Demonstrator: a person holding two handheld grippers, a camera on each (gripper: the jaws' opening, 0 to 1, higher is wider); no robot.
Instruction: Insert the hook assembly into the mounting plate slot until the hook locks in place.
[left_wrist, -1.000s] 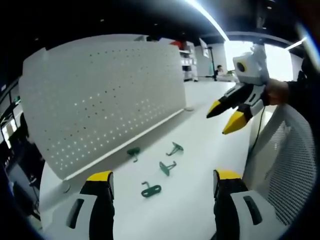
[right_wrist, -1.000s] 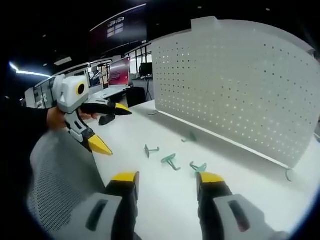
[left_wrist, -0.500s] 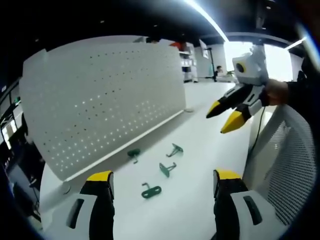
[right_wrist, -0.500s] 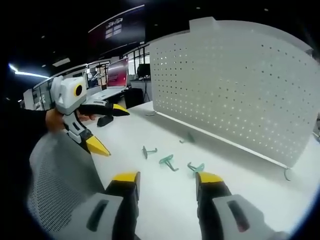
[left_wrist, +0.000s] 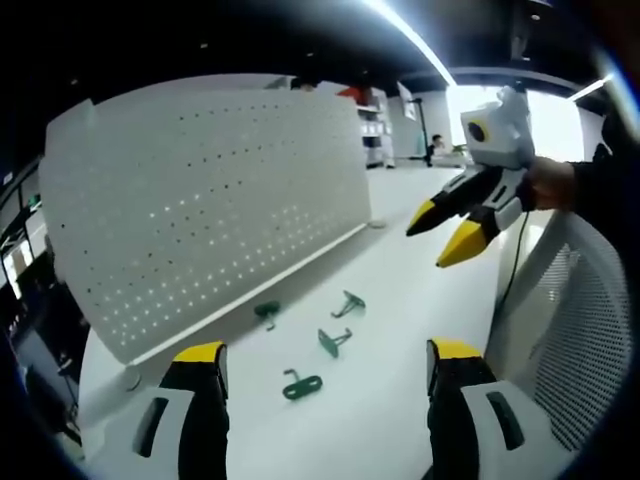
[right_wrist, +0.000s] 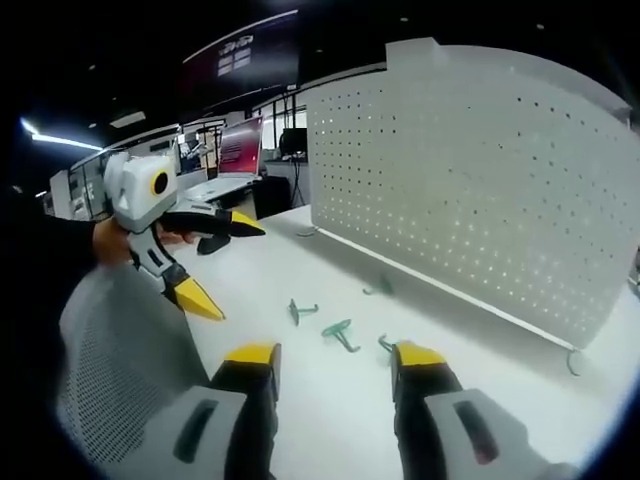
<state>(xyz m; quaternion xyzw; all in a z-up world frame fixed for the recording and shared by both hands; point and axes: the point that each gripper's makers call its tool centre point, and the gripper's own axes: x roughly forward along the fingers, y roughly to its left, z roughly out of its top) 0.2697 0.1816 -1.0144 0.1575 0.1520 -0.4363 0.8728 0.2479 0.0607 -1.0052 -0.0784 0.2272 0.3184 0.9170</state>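
Since a second ago little has moved: in the left gripper view the right claw (left_wrist: 447, 230) sits slightly higher and nearer the pegboard, and the hooks stay where they lay. The left claw (left_wrist: 325, 365) stands with its jaws wide apart and nothing between them. Beyond it four green hooks (left_wrist: 301, 383) (left_wrist: 334, 340) (left_wrist: 349, 303) (left_wrist: 266, 311) lie scattered on the white table (left_wrist: 400, 290), before the upright perforated mounting plate (left_wrist: 200, 200). A mesh chair back (left_wrist: 575, 330) cuts off the table's near right edge.

In the right gripper view the right claw (right_wrist: 332, 362) is likewise spread and bare. The left claw (right_wrist: 218, 265), held by a hand (right_wrist: 110, 240), hangs open above the table's left edge. One hook (right_wrist: 386, 343) is partly hidden behind the right jaw; the others (right_wrist: 340, 331) (right_wrist: 298, 311) (right_wrist: 380, 288) lie clear.
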